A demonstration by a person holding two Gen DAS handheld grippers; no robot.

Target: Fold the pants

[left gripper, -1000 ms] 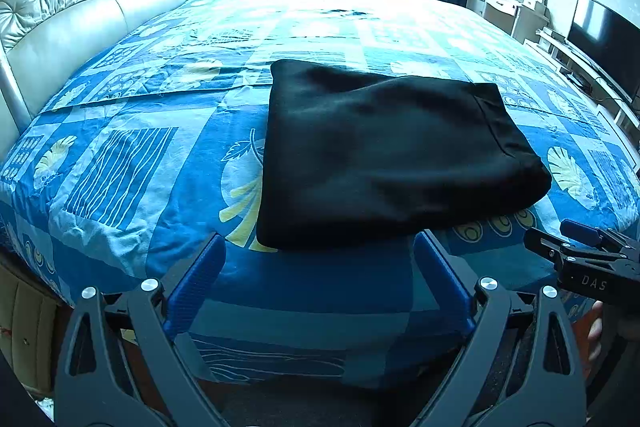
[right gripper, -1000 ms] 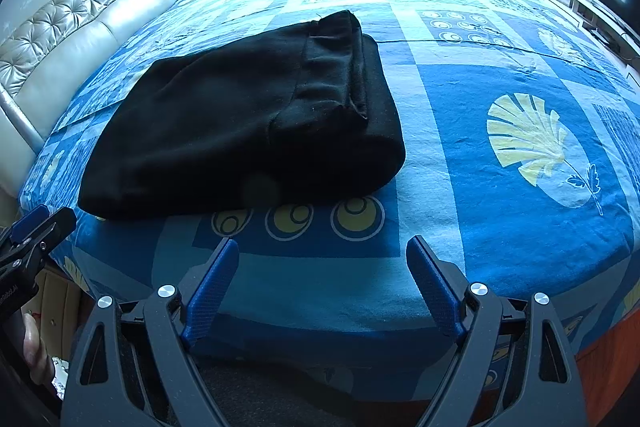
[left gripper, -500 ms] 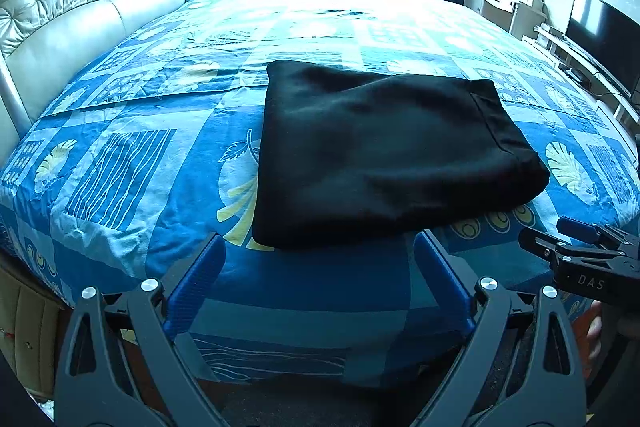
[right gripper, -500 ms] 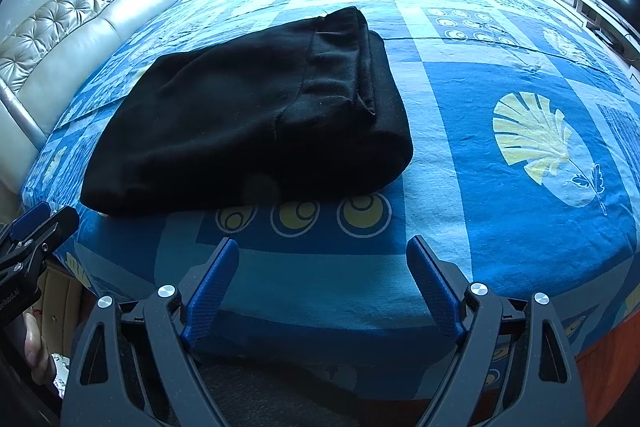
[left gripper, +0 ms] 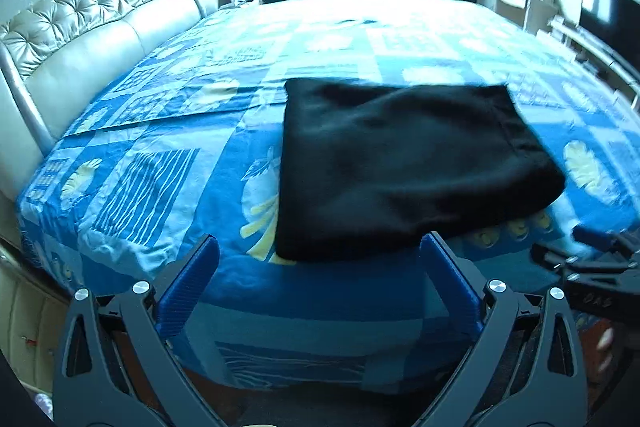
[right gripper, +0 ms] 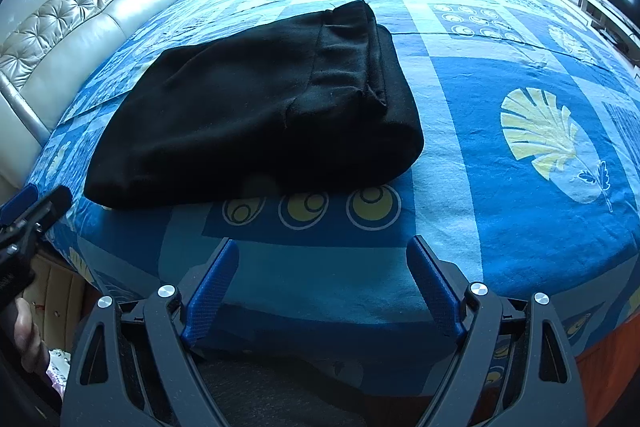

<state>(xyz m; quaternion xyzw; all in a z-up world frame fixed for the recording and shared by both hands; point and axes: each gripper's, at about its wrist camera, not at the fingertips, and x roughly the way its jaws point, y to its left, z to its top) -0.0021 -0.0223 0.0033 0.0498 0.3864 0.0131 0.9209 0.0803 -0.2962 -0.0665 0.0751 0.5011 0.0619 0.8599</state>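
We count one pair of black pants (left gripper: 404, 167), folded into a thick rectangle on the blue patterned bed (left gripper: 160, 171), and two tools: left tool (left gripper: 320, 267) and right tool (right gripper: 322, 273) both spread wide, empty, short of the pants.

The pants (right gripper: 256, 115) are plain black. Under them, the bedspread (right gripper: 500, 99) is a blue and pale-blue patchwork: 3 yellow ringed circles just below the pants, a cream-yellow leaf fan to their right. The headboard (left gripper: 92, 35) left of the pants is tufted cream-beige. Both grippers' fingertips (right gripper: 212, 279) are blue.
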